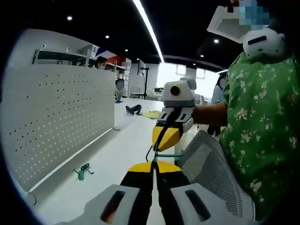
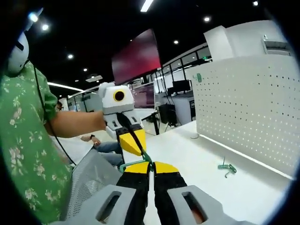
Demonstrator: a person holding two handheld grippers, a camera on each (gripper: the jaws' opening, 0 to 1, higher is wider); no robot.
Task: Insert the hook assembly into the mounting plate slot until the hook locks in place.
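An open office with dark ceiling and strip lights lies behind a long white bench (image 1: 126,154), along whose far edge stands a white perforated pegboard panel (image 1: 56,117), presumably the mounting plate the task means. The two grippers meet nose to nose above the bench, near the back of a grey mesh chair (image 1: 211,168). In the left gripper view the left gripper (image 1: 153,165) has its yellow-tipped jaws drawn together, and a thin green wire hook (image 1: 169,153) sits right at their tips, its bar running off to one side; the right gripper (image 1: 164,140) comes in from above with its yellow jaws also closed at the same piece. The right gripper view shows the same meeting from the other side, the green wire caught between the two sets of tips. Both appear to pinch the one hook, though how firmly each bites cannot be made out. A second green hook (image 1: 83,171) lies loose on the bench just before the foot of the pegboard, well apart from the grippers. The chief risk, as I judge it, is in the handover: the wire is slight and springy, and if one pair of jaws lets go before the other has a sure hold it may twist or drop to the floor beside the chair. A skewed grip would then bring the prongs askew to the holes, so that the hook jams or fails to lock.
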